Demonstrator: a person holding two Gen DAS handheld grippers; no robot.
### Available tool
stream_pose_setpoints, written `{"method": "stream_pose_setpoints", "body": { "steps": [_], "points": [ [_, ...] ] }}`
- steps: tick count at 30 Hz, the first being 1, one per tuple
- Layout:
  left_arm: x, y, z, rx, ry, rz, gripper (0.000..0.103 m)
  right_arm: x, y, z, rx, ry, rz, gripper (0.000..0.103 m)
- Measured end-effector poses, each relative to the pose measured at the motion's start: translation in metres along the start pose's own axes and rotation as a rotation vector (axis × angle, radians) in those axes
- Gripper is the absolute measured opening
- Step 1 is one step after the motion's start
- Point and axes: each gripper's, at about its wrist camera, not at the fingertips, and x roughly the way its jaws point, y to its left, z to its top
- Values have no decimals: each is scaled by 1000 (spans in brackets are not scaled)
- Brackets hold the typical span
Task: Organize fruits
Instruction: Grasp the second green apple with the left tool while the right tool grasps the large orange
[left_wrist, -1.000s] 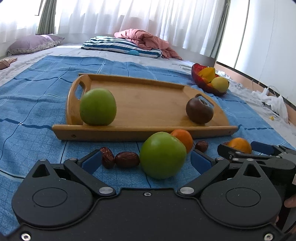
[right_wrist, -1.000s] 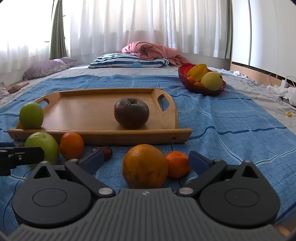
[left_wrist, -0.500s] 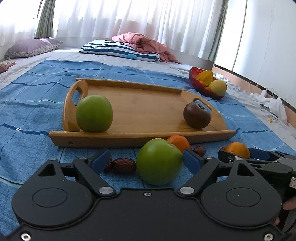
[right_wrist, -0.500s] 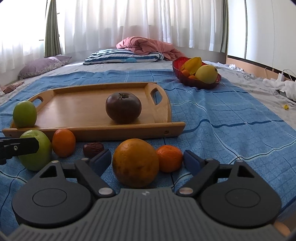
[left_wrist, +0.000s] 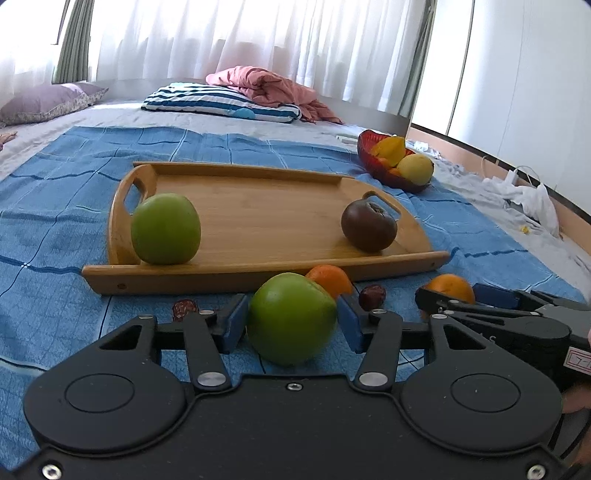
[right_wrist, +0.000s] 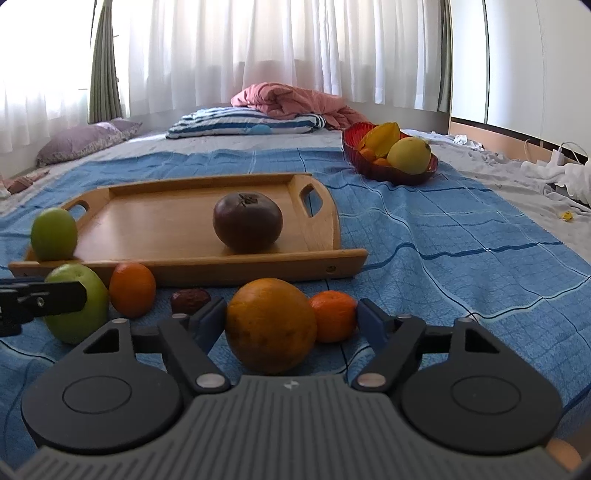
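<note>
A wooden tray (left_wrist: 258, 206) lies on the blue blanket and holds a green apple (left_wrist: 165, 229) and a dark brown fruit (left_wrist: 368, 226). In front of the tray, my left gripper (left_wrist: 291, 325) has its jaws closing, and both blue pads touch the sides of a second green apple (left_wrist: 291, 317). A tangerine (left_wrist: 330, 278) sits just behind that apple. My right gripper (right_wrist: 291, 319) has its jaws closing around a large orange (right_wrist: 271, 325). A small tangerine (right_wrist: 334, 315) lies between that orange and the right pad. The right pad stands clear of the orange.
Dark red dates (left_wrist: 372, 297) (left_wrist: 183, 308) lie on the blanket (right_wrist: 443, 258) near the tray's front edge. A red bowl (right_wrist: 388, 171) with yellow fruit stands at the back right. Pillows and a pink quilt lie beyond. White cloth and cables lie at the far right.
Both grippers' jaws have narrowed from wide open. The left pads have come in against the green apple, and the right pads have drawn closer to the orange and tangerine. Neither hand has shifted much.
</note>
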Motion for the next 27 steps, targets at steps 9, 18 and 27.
{"method": "stream_pose_setpoints", "body": {
  "steps": [9, 18, 27],
  "points": [
    [-11, 2, 2, 5, -27, 15, 36, -1, 5, 6, 3, -1, 7, 65],
    [-11, 0, -1, 16, -29, 9, 39, -3, 3, 2, -1, 12, -8, 74],
    [-1, 3, -6, 22, -20, -32, 51, 10, 7, -7, -12, 74, -32, 76]
  ]
}}
